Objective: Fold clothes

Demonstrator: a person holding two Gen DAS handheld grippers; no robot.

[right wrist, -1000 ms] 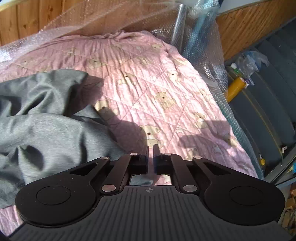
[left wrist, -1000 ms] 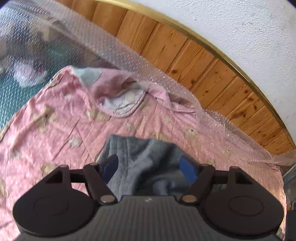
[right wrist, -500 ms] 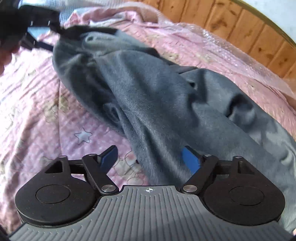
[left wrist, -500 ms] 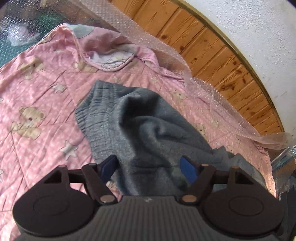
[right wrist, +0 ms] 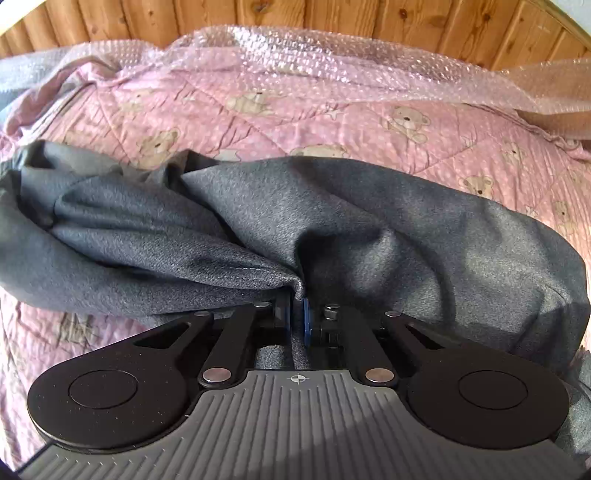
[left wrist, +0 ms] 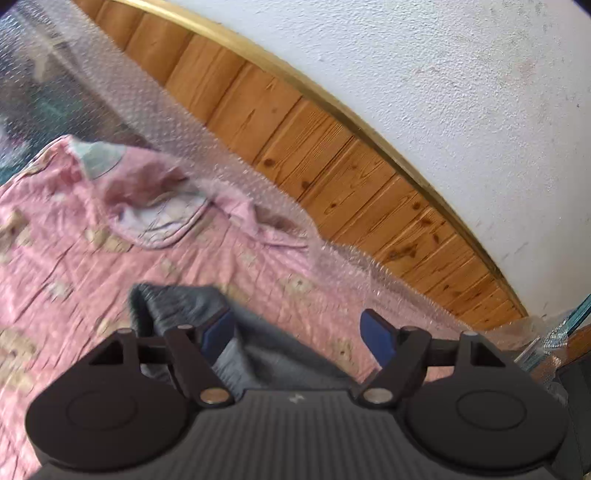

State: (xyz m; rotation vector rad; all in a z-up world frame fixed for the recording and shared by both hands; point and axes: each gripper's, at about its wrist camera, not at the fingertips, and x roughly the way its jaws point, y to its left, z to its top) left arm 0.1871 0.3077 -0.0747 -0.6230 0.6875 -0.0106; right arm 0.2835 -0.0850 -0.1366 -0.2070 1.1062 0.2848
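A grey garment [right wrist: 332, 221] lies bunched and creased across a pink quilt [right wrist: 332, 110] on a bed, with bubble wrap [right wrist: 332, 48] heaped along the wooden wall panelling [right wrist: 332, 14] behind it. The right gripper [right wrist: 298, 314] has its jaws together, clamped on a stitched edge of the garment near the middle of the bundle, where the cloth gathers into a tight pucker at the blue pads. The left gripper [left wrist: 299, 332] points over the far end of the same garment [left wrist: 177, 306], and its jaws are opening: they stand wide apart, with grey cloth showing low between them but neither pad pressing on it. A ribbed band, perhaps a waistband or cuff, shows beside the left finger, though the view there is blurred.

The folding looks barely begun. No neat fold or flat panel is visible; the garment is still a loose roll with deep wrinkles. Judging by the scene, what remains is nearly everything: spreading it flat on the quilt, squaring the edges, then folding. No other clothes are in view.
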